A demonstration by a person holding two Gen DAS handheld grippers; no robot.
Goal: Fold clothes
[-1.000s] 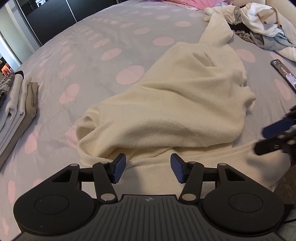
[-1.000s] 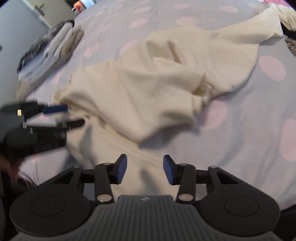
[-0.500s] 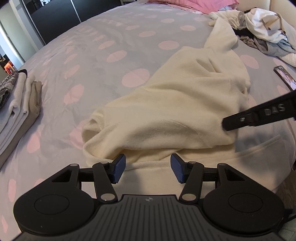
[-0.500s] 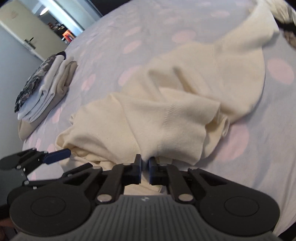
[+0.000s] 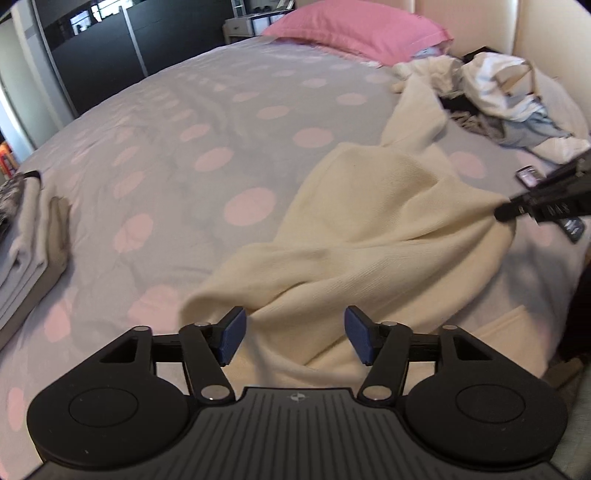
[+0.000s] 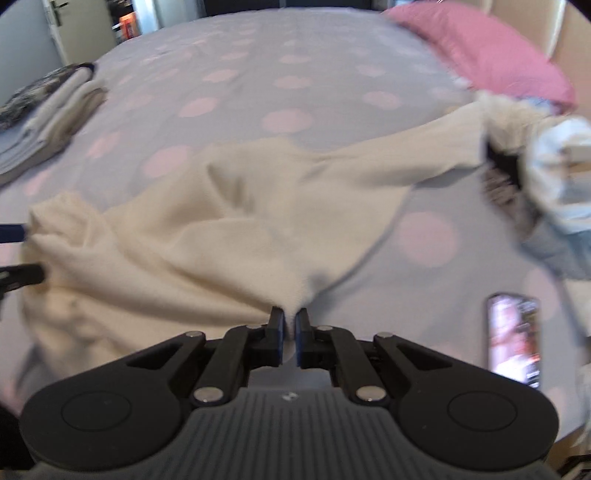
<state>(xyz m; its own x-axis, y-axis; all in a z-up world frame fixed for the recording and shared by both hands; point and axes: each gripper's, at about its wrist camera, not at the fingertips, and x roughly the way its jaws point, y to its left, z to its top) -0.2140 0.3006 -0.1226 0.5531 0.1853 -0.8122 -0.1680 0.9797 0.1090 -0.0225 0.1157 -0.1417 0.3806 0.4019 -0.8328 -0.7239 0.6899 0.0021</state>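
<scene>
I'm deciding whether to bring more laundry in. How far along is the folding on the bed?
Done: a folded stack sits at the bed's edge. In hand: the cream sweater, unfolded, is pinched by the right gripper; the left gripper is opening, gripping nothing. Left: folding it, then the crumpled pile by the pink pillow.

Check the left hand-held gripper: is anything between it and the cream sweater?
Nothing visible. The left hand-held gripper, jaws opening, sits right over the cream sweater, nothing pinched. The right hand-held gripper already pinches an edge.
</scene>
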